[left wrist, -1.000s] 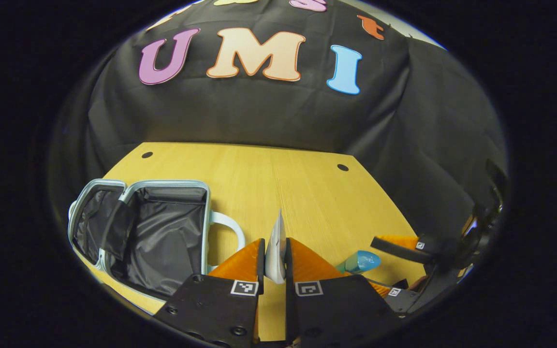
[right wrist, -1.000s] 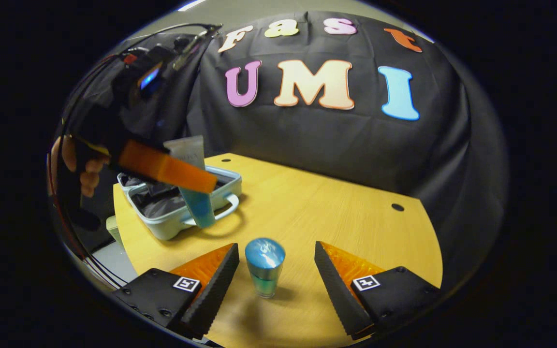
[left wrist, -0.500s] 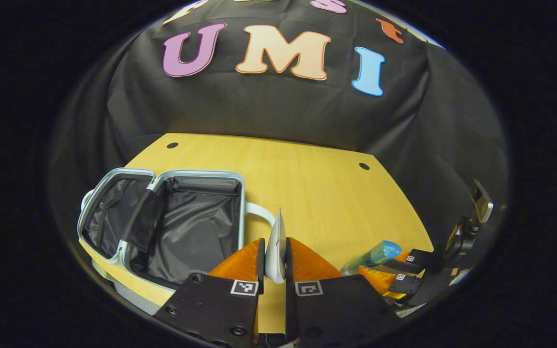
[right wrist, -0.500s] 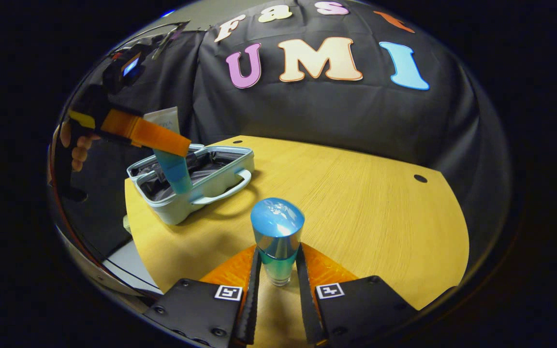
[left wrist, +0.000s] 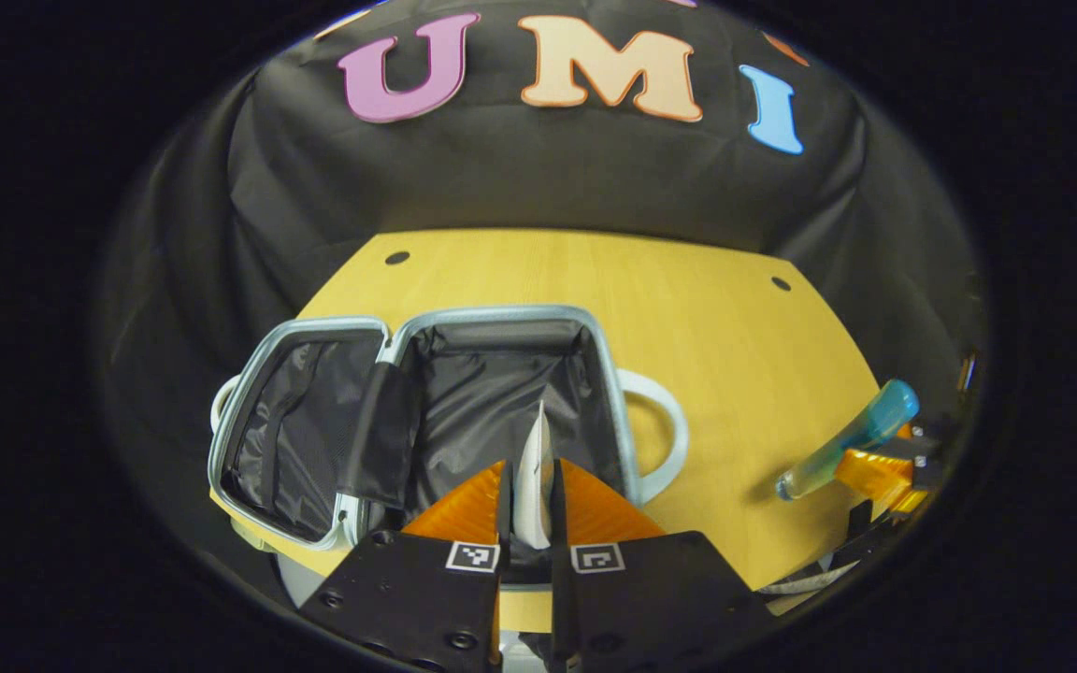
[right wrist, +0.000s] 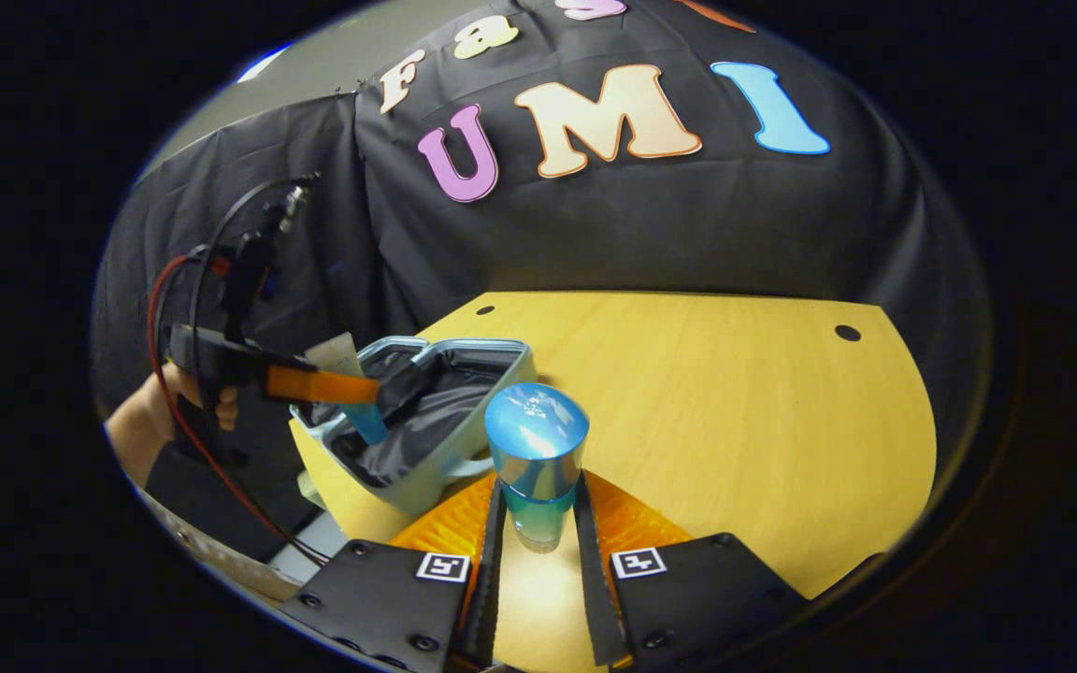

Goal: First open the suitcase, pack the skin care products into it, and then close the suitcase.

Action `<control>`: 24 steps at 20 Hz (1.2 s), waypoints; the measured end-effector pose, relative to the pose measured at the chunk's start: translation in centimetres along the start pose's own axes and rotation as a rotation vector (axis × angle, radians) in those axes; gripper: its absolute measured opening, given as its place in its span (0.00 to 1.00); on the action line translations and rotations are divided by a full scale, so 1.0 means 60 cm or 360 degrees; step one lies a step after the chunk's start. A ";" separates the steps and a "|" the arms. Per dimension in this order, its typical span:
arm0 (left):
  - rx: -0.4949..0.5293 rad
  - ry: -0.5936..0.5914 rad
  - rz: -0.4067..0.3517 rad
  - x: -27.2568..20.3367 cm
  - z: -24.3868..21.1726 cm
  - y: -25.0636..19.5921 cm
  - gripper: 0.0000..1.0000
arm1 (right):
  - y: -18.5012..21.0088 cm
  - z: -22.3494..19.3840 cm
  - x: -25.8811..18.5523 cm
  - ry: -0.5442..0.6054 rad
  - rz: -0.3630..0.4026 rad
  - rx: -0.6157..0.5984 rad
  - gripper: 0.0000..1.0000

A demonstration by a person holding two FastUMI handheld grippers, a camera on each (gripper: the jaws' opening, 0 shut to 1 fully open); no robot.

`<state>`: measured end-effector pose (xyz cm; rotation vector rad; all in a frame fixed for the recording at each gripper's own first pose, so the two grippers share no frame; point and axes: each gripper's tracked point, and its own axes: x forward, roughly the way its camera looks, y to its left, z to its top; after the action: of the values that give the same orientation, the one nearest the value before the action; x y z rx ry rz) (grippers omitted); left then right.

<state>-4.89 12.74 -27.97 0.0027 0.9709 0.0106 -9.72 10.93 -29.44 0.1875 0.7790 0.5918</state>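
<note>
In the left gripper view, the left gripper point(left wrist: 529, 505) is sitting at the bottom centre of the frame, its two orange fingers point(left wrist: 464, 509) pressing narrowly on a flat white tube point(left wrist: 532, 486) that is standing edge-on between them; the tube is hanging over the open suitcase point(left wrist: 426, 411), which is lying in the lower left and centre of the frame with both dark-lined halves facing up; a dark strap point(left wrist: 380, 435) is crossing the hinge between the halves; the pale handle point(left wrist: 665, 439) is curving out to the right of the case; the case is resting on the yellow table point(left wrist: 688, 318).

At the right edge of the same view, the right gripper point(left wrist: 875, 467) is showing small, holding a blue-capped bottle point(left wrist: 852, 439) tilted with its cap up and to the right.

In the right gripper view, the right gripper point(right wrist: 538, 533) is sitting at the bottom centre, its fingers point(right wrist: 492, 542) closing on the clear lower body of the bottle point(right wrist: 536, 458), whose shiny blue cap is pointing toward the camera; just behind and left of the bottle, the suitcase point(right wrist: 445, 439) is lying open on the table point(right wrist: 735, 411); at the left of the frame a hand point(right wrist: 169, 411) is holding the left gripper point(right wrist: 333, 383), which is gripping the tube point(right wrist: 351, 393) with its blue end dipping into the case; red and black cables point(right wrist: 165, 318) are looping around that gripper.
</note>
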 end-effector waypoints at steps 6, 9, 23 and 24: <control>0.0029 0.0301 -0.0095 0.071 -0.066 0.048 0.14 | 0.133 0.020 0.047 0.0118 0.0162 0.0152 0.39; 0.0035 0.0298 -0.0187 0.091 -0.059 0.048 0.14 | 0.187 0.008 0.081 0.0229 0.0206 0.0193 0.38; -0.0171 -0.0028 -0.0332 0.041 0.037 0.216 0.89 | 0.237 -0.115 0.266 0.0614 -0.0054 0.0334 0.38; -0.0207 -0.0030 -0.0308 0.040 0.034 0.242 0.89 | 0.239 -0.116 0.276 0.0618 -0.0076 0.0356 0.37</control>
<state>-1.96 27.29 -28.66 -0.2105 0.9467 -0.1046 -11.58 31.73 -39.06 0.2629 1.2242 0.5004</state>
